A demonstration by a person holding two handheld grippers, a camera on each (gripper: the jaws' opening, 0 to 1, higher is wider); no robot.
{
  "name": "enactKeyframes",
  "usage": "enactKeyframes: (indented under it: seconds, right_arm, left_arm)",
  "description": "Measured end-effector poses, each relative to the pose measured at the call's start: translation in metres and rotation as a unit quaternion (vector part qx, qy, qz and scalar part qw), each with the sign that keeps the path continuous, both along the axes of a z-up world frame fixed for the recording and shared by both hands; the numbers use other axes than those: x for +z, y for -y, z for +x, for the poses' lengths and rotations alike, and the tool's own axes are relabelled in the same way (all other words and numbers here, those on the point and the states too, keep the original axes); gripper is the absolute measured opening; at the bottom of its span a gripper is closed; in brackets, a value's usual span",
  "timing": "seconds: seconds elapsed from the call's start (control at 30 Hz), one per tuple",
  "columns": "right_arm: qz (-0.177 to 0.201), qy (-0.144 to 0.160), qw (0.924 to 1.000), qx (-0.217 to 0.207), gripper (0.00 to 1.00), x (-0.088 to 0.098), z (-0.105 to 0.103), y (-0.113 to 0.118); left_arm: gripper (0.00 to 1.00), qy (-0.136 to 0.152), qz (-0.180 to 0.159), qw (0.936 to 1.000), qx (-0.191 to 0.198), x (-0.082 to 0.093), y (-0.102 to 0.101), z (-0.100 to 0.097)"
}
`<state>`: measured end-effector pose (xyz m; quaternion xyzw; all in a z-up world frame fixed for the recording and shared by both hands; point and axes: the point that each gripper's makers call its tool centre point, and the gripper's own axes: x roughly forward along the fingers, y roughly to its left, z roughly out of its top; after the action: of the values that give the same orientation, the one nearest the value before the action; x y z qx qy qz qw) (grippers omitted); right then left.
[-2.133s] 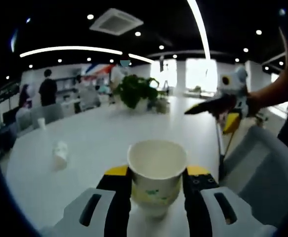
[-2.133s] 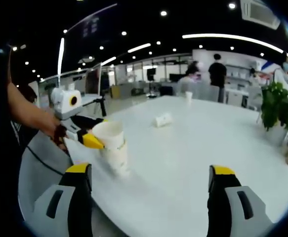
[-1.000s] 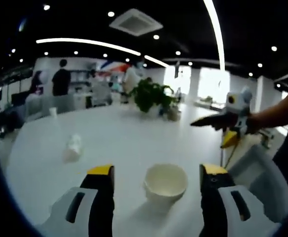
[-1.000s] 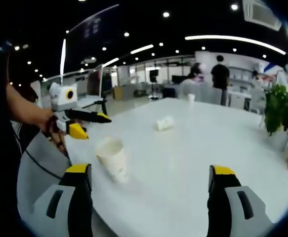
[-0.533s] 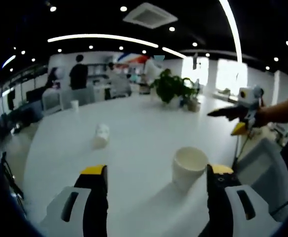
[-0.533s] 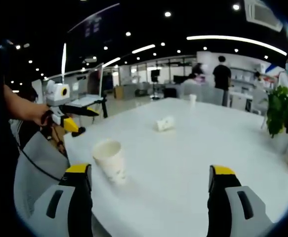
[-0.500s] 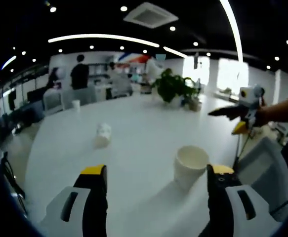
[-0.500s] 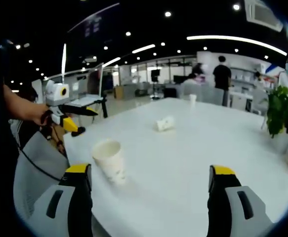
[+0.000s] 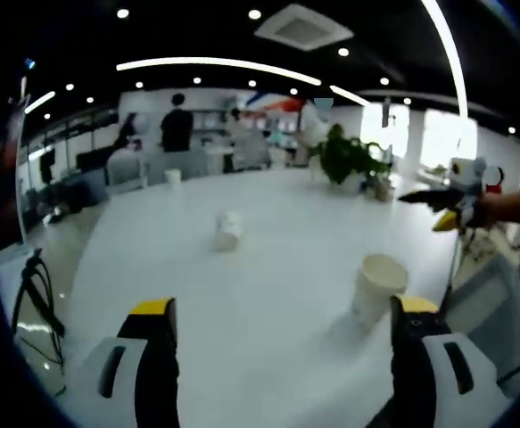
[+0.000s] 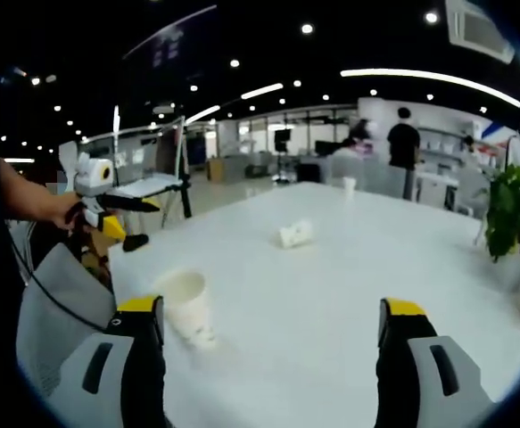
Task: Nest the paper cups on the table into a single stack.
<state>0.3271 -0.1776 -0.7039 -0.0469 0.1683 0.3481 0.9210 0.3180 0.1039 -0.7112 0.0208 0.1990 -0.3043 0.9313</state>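
The white table [image 9: 268,267] is the biggest thing in both views, round-edged and running back toward an office with people standing behind it. A grey chair [image 10: 50,312] sits at its near edge in the right gripper view. A leafy plant [image 9: 349,159] in a pot stands toward the far side of the table. The left gripper [image 9: 282,343] has its jaws spread wide with nothing between them; just beside its right jaw an upright cup [image 9: 377,290] stands on the table, open end up, and its inside cannot be seen. The right gripper [image 10: 273,343] is likewise spread and holds nothing; the same upright cup [image 10: 186,308] stands just beside its left jaw, with a faint printed mark low on its wall that is too blurred to read. A second cup [image 9: 228,230] lies on its side farther along the table, well apart from the first. A third cup [image 9: 174,176] stands small at the far edge.
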Motion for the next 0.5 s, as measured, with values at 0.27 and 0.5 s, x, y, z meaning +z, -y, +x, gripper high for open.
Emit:
enactKeyframes:
  seconds: [0.27, 0.5]
  right_arm:
    - [-0.026, 0.007, 0.9996, 0.003, 1.0, -0.005, 0.009, 0.004]
    - [-0.022, -0.004, 0.9997, -0.005, 1.0, -0.012, 0.016, 0.004]
  left_arm:
    - [0.98, 0.005, 0.018, 0.9997, 0.016, 0.0, -0.015, -0.001]
    - [0.98, 0.002, 0.013, 0.9997, 0.022, 0.0, -0.02, -0.004]
